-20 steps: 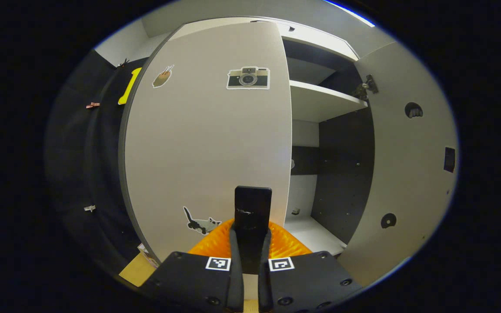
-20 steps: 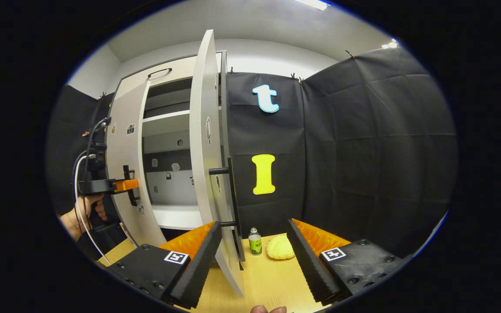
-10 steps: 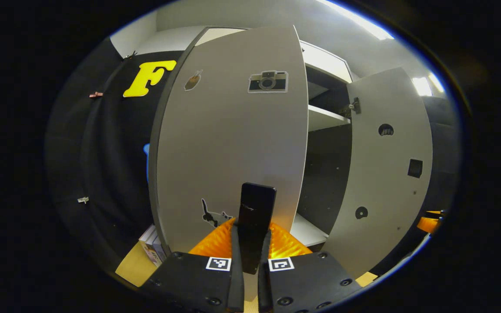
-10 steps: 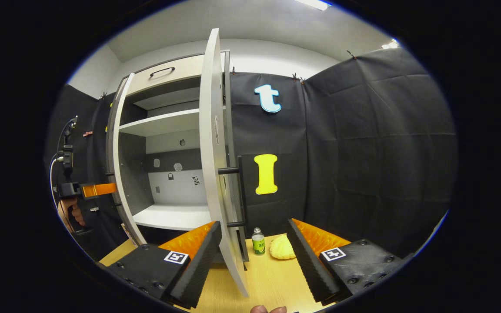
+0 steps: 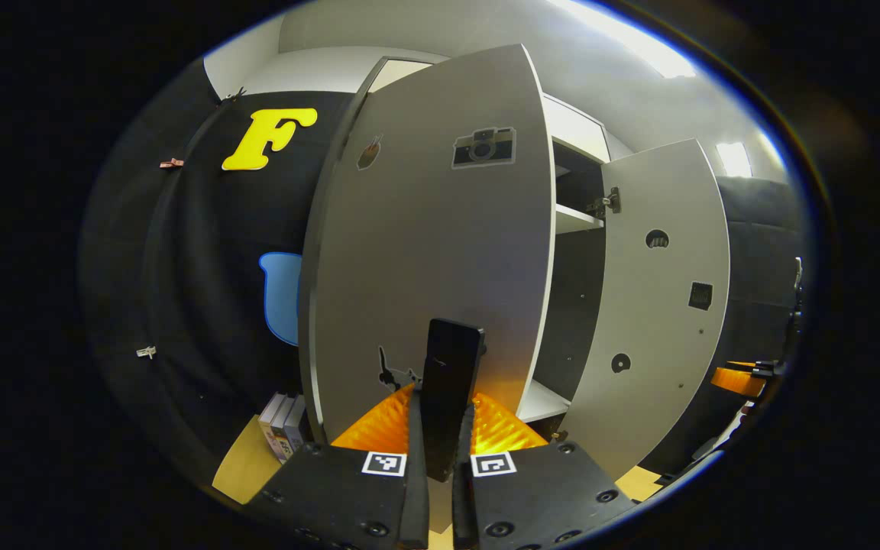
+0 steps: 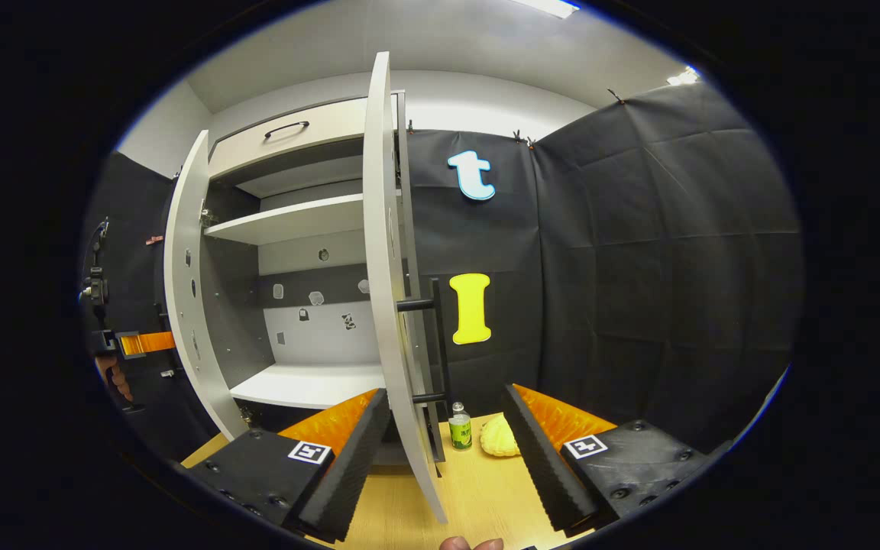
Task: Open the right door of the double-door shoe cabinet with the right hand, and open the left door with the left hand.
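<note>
left gripper view: left gripper (image 5: 440, 447) clamped on left door handle (image 5: 449, 382) at 6 o'clock, camera sticker (image 5: 484, 147) at 12. right gripper view: right gripper (image 6: 444, 443) spread wide, holding nothing, right door (image 6: 388, 305) edge-on between fingers; green bottle (image 6: 460, 426) behind. both doors swung out, shelves (image 6: 295, 221) exposed.

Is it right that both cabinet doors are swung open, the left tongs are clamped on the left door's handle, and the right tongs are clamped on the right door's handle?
Not quite. In the right gripper view the right tongs are spread open, with the right door standing edge-on between them and its handle untouched. The rest holds: both doors are open, and the left gripper view shows the left tongs clamped on the left door's handle.
</note>
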### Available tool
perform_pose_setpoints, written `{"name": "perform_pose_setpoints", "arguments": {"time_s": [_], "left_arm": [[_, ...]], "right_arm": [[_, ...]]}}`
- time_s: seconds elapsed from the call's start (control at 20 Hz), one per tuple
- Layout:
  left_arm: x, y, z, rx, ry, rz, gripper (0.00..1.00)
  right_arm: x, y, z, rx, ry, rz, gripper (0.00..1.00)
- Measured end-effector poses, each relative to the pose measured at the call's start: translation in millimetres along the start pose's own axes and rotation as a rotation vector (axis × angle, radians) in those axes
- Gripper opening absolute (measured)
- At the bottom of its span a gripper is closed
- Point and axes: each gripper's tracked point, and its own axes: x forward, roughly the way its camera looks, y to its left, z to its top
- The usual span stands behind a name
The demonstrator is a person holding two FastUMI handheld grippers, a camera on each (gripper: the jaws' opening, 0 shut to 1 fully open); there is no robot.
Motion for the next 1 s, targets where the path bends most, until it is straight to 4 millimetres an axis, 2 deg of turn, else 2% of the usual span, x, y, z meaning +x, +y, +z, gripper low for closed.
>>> {"name": "perform_pose_setpoints", "arguments": {"time_s": [0.35, 0.65, 0.85, 0.95, 1.0], "left_arm": [[-22, 25, 2, -0.002, -0.004, 0.031, 0.14], [-43, 60, 4, 0.0, -0.011, 0.097, 0.16], [-55, 94, 7, -0.003, -0.038, 0.162, 0.13], [-58, 123, 12, -0.004, -0.039, 0.211, 0.13], [-68, 140, 12, 0.012, -0.039, 0.253, 0.12]], "right_arm": [[-2, 14, -3, -0.008, -0.004, 0.009, 0.95], [-3, 22, -4, 0.001, -0.002, 0.015, 0.95], [-5, 31, -4, -0.003, -0.004, 0.028, 0.95], [-6, 35, -4, -0.007, -0.006, 0.036, 0.95], [-7, 36, -4, -0.01, -0.009, 0.036, 0.95]]}}
